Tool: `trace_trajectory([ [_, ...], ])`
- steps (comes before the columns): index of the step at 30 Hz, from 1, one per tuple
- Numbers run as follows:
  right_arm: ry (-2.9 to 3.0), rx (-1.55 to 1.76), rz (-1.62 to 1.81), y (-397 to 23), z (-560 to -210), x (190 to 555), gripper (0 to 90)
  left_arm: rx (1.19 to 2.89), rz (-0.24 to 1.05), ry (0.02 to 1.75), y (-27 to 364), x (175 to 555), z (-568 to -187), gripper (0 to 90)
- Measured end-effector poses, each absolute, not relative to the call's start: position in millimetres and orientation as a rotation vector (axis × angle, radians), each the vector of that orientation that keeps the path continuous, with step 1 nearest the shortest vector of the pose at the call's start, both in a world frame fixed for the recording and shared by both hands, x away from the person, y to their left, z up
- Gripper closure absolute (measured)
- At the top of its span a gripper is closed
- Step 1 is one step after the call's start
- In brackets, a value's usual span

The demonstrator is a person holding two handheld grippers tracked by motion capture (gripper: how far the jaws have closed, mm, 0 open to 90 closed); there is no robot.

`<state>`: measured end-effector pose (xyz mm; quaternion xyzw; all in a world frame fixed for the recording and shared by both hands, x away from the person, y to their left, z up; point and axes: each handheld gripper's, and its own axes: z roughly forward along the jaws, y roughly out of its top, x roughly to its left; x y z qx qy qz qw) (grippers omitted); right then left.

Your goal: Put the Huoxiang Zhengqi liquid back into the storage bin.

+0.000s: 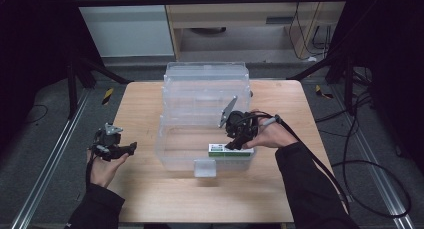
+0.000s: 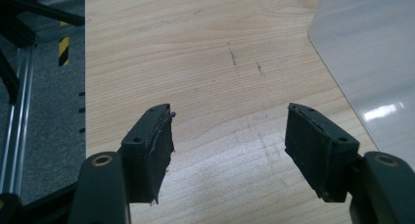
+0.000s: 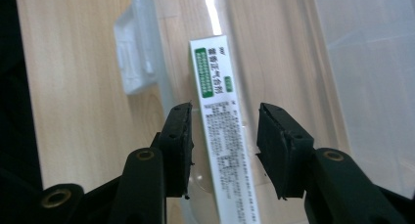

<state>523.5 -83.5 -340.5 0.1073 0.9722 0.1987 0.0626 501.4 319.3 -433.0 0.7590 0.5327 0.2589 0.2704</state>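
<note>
On the light wooden table (image 1: 150, 189), a clear plastic storage box (image 1: 205, 89) holds a white-and-green carton (image 3: 220, 126); my right gripper (image 3: 222, 136) straddles it unclamped, my left gripper (image 2: 230, 136) gapes empty near the left edge.

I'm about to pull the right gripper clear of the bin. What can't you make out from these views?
- Carton: near end cut off by the right gripper view's bottom edge; print too small.
- Right gripper: jaw tips hidden by its body in the high view.
- Bin: floor contact blurred by clear walls.
</note>
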Motion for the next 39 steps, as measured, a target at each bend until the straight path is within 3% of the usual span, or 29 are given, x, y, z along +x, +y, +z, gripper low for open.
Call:
trace_trajectory([
  [15, 2.983, 0.3, 0.632, -59.8, -357.2, 502.7, 56.0, 2.037, 0.701, 1.426, 318.4, 499.9, -430.2, 33.5],
  [39, 3.035, 0.27, 0.61, -50.2, -389.6, 502.1, 59.1, 2.041, 0.7, 1.418, 317.7, 499.9, -429.7, 33.6],
])
